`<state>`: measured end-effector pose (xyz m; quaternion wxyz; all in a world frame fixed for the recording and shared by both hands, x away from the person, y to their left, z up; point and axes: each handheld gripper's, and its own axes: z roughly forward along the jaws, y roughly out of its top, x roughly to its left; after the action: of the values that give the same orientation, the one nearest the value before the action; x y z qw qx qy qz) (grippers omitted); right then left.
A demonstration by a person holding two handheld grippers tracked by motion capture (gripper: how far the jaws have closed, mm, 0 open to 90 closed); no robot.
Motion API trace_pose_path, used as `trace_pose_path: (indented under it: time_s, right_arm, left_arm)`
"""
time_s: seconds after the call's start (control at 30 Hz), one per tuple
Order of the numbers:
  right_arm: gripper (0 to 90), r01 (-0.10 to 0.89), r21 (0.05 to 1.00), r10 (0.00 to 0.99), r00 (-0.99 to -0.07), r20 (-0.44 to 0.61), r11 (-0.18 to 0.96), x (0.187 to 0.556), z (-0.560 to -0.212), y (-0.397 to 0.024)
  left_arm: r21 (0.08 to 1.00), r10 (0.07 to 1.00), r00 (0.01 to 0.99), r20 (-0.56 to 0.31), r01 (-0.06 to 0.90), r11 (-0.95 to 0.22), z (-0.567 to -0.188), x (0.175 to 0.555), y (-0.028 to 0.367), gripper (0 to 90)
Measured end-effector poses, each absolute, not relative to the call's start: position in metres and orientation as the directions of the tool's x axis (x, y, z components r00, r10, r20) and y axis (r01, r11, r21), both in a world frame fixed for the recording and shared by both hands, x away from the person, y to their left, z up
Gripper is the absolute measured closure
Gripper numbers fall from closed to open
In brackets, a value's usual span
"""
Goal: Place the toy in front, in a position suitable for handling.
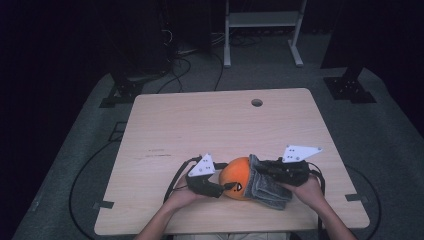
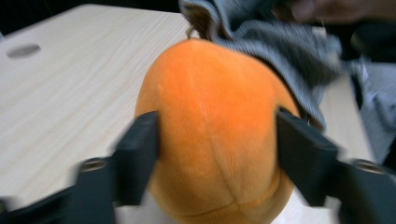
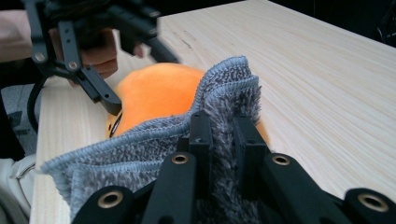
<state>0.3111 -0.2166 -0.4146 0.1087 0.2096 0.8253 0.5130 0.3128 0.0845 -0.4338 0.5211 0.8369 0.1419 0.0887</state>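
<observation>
The orange plush toy point(image 2: 210, 135) looks soft and light; left tool point(image 2: 217, 154) straddles its sides, spread. Right tool point(image 3: 224, 140) pinches the limp grey cloth point(image 3: 154, 154), lower centre.

Dim lab, lone wooden table point(image 1: 165, 125), floor cables point(image 1: 182, 70), equipment stands point(image 1: 262, 22)

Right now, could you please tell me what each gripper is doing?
Left gripper: fingers either side of the orange toy; whether they press it cannot be told.
Right gripper: closed on the grey cloth.
</observation>
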Motion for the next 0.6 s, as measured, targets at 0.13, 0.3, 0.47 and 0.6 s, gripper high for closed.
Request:
trace_pose_path:
  time_s: [0.13,0.3,0.47,0.6]
  right_arm:
    - [79.8,0.214,0.898,0.418,-0.908,0.037,0.385,0.298,-0.416,-0.207]
    - [79.8,0.190,0.898,0.398,-0.917,0.018,0.397,0.290,-0.415,-0.201]
    - [79.8,0.183,0.919,0.415,-0.910,0.024,0.349,0.295,-0.399,-0.213]
    - [79.8,0.154,0.938,0.436,-0.900,0.004,0.310,0.306,-0.381,-0.215]
  left_arm:
    - [0.902,0.333,0.925,-0.184,0.294,-0.317,-0.429,0.318,0.083,13.2]
    - [0.873,0.367,0.920,-0.140,0.290,-0.393,-0.435,0.315,0.075,20.7]
    - [0.913,0.356,0.933,0.056,0.096,-0.398,-0.422,0.314,0.073,45.2]
    - [0.898,0.304,0.935,0.182,-0.033,-0.438,-0.415,0.320,0.066,45.7]
